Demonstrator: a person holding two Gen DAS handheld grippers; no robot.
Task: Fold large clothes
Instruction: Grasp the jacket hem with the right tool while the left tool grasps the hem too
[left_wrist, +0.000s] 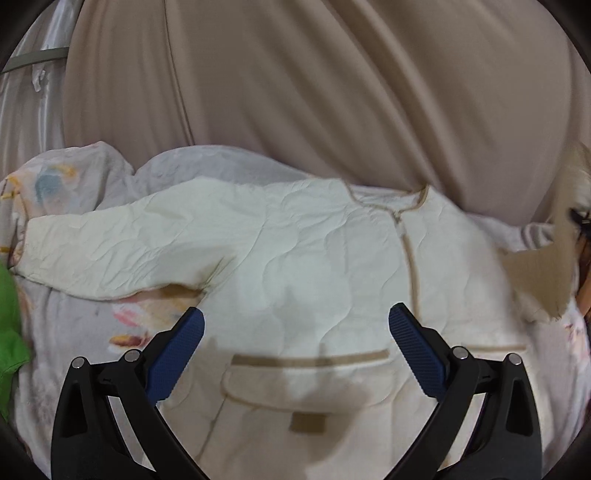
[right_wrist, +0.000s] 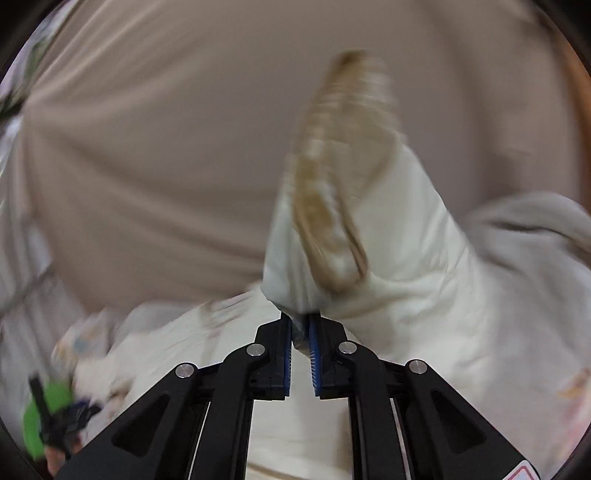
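Observation:
A cream quilted jacket (left_wrist: 295, 258) with tan trim lies front up on a floral sheet (left_wrist: 66, 325). One sleeve (left_wrist: 110, 251) stretches out to the left, and a tan-edged pocket (left_wrist: 306, 380) is nearest me. My left gripper (left_wrist: 295, 314) hovers open over the jacket's lower front, with nothing between its blue pads (left_wrist: 177, 354). The jacket's other sleeve (left_wrist: 535, 280) rises at the right edge. In the right wrist view my right gripper (right_wrist: 300, 319) is shut on that cream sleeve (right_wrist: 388, 258). Its tan-lined cuff (right_wrist: 332, 177) stands up, blurred, beyond the fingers.
A beige draped fabric (left_wrist: 332, 92) fills the background behind the bed. A bright green cloth (left_wrist: 9, 325) lies at the left edge of the sheet and shows again as a green cloth (right_wrist: 44, 417) in the right wrist view. Pale curtain-like material (left_wrist: 26, 110) hangs at far left.

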